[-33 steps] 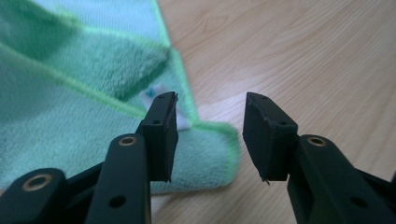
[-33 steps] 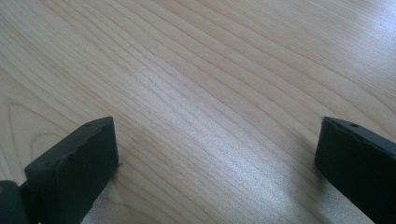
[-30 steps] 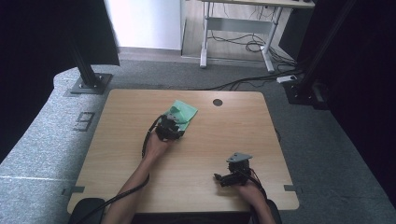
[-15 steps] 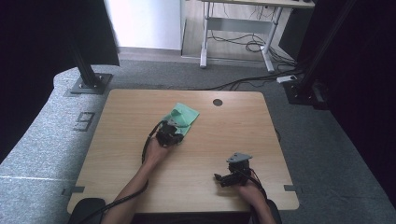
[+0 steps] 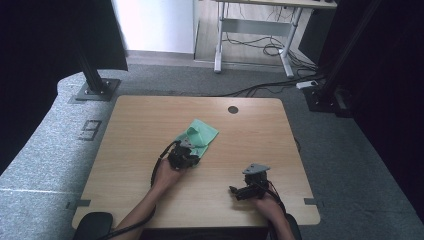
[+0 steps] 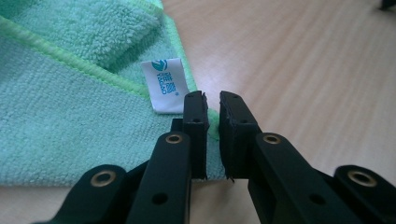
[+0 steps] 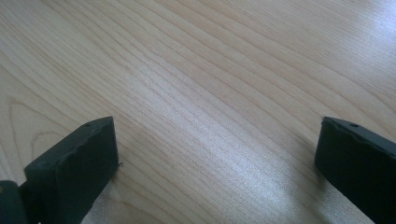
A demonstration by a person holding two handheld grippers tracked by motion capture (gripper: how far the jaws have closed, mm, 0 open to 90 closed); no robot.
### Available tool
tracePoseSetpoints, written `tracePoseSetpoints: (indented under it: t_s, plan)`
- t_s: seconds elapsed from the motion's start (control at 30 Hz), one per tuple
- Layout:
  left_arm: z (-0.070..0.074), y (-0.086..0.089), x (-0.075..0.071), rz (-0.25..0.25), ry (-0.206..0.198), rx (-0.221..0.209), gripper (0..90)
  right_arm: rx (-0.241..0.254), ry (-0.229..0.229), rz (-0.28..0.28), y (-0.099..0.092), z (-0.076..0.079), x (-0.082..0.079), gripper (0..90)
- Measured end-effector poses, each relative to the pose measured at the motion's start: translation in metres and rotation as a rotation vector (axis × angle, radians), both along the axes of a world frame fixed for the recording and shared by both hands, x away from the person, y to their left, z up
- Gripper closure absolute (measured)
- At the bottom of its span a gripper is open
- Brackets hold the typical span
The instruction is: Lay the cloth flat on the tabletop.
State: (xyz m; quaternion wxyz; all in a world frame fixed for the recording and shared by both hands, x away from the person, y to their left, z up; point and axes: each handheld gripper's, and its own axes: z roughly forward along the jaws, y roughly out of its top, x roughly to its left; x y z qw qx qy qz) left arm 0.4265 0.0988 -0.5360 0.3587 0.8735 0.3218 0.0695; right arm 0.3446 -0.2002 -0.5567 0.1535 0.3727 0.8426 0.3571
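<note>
A green microfibre cloth lies partly folded near the middle of the wooden table. My left gripper sits at the cloth's near edge. In the left gripper view its jaws pinch the green hem of the cloth, just right of a white label. Those jaws have just been closing on the hem, then eased a touch, and the hem stays between them. My right gripper rests low over bare wood at the near right, its jaws standing wide open with nothing between them.
A round cable hole sits near the table's far edge. Grey floor surrounds the table, with black stand bases at the far left and far right. A cable loops from the left gripper across the wood.
My left gripper has moved toward the near edge, and the cloth's near edge has come with it. Its jaws have narrowed on the hem. The right gripper has stayed put.
</note>
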Motion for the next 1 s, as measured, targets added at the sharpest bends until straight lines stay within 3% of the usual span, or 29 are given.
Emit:
tracePoseSetpoints:
  t_s: [0.37, 0.67, 0.73, 0.8, 0.87, 1.0]
  plan:
    - [-0.003, -0.002, -0.038, -0.051, 0.029, -0.052, 79.8, 0.0, 0.0, 0.0, 0.0, 0.0, 0.0, 0.0]
    - [-0.003, -0.002, -0.065, -0.104, 0.04, -0.044, 77.9, -0.001, -0.001, 0.0, 0.0, 0.0, 0.0, 0.0]
    - [-0.003, -0.002, -0.066, -0.104, 0.041, -0.052, 73.4, -0.001, -0.001, 0.0, 0.0, 0.0, 0.0, 0.0]
    - [-0.001, -0.002, -0.066, -0.109, 0.039, -0.063, 62.9, -0.001, -0.001, 0.0, 0.0, 0.0, 0.0, 0.0]
    - [0.012, -0.001, -0.065, -0.12, -0.001, -0.068, 57.0, -0.001, 0.0, 0.0, 0.0, 0.0, 0.0, 0.0]
    - [0.026, 0.0, -0.06, -0.12, -0.019, -0.086, 51.6, 0.0, 0.0, 0.0, 0.0, 0.0, 0.0, 0.0]
